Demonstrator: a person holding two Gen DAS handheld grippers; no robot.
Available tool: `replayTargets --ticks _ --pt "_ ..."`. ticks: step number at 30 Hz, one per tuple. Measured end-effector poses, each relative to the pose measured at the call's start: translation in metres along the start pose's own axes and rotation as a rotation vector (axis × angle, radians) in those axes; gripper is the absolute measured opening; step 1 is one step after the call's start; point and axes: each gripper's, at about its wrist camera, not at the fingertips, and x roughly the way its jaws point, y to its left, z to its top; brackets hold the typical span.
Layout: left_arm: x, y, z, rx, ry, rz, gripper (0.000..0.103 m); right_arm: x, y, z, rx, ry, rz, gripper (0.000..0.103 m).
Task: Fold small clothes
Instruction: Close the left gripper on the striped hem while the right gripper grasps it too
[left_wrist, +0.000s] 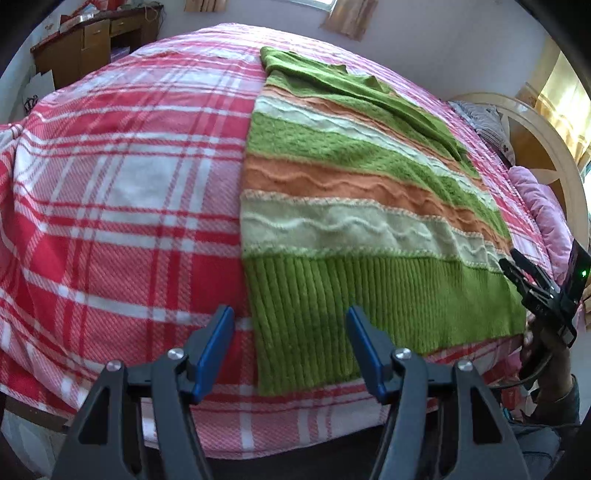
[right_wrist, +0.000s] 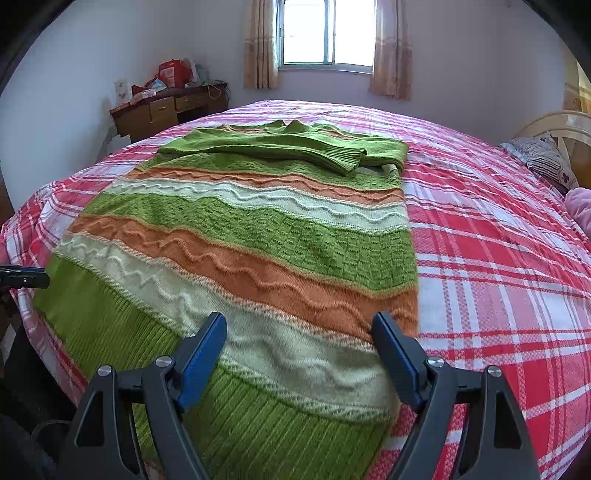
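Observation:
A knitted sweater (left_wrist: 354, 192) (right_wrist: 258, 236) with green, orange and cream stripes lies flat on the red plaid bedspread (left_wrist: 122, 206) (right_wrist: 498, 266). Its green sleeves are folded across the chest at the far end. My left gripper (left_wrist: 290, 314) is open just above the near left corner of the ribbed green hem, and the hem's edge lies between its blue pads without touching them. My right gripper (right_wrist: 299, 319) is open over the hem's right corner, pads clear of the knit. Each gripper also shows at the edge of the other view: right gripper (left_wrist: 517, 273), left gripper (right_wrist: 22, 277).
A wooden desk (right_wrist: 166, 107) with clutter stands at the far left corner beside a curtained window (right_wrist: 325, 33). At the right are a curved headboard (left_wrist: 546, 147), a patterned pillow (right_wrist: 546, 158) and a pink quilt (left_wrist: 543, 210). The bed's near edge drops off below the grippers.

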Motion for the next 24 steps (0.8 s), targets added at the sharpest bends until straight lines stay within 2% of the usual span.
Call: replayTargets --ticks 2,4,6,7,8,16,22,24 --pt "0.002 0.0 -0.002 0.003 0.007 0.0 0.064 -0.005 -0.002 -0.002 0.003 -0.009 0.015 0.081" --pt "0.0 -0.002 -0.003 0.015 -0.002 0.018 0.058 -0.013 -0.007 -0.004 0.034 -0.019 0.04 0.081" --pt "-0.001 -0.004 -0.002 0.032 -0.011 0.032 0.034 -0.023 -0.016 -0.006 0.086 -0.02 0.059 0.081" --pt "-0.002 -0.004 -0.002 0.038 -0.012 0.019 0.028 -0.027 -0.019 -0.008 0.102 -0.017 0.055 0.081" --pt "-0.002 -0.003 -0.002 0.036 -0.01 0.001 0.015 -0.031 -0.023 -0.009 0.115 -0.012 0.048 0.081" --pt "-0.011 0.002 0.001 0.015 -0.024 -0.088 0.011 -0.059 -0.043 -0.033 0.18 0.042 0.017 0.081" --pt "-0.006 0.0 -0.003 0.024 -0.021 -0.052 0.012 -0.069 -0.037 -0.051 0.206 0.09 0.103 0.081" --pt "-0.006 -0.001 -0.004 0.028 -0.023 -0.041 0.015 -0.069 -0.036 -0.052 0.232 0.1 0.143 0.081"
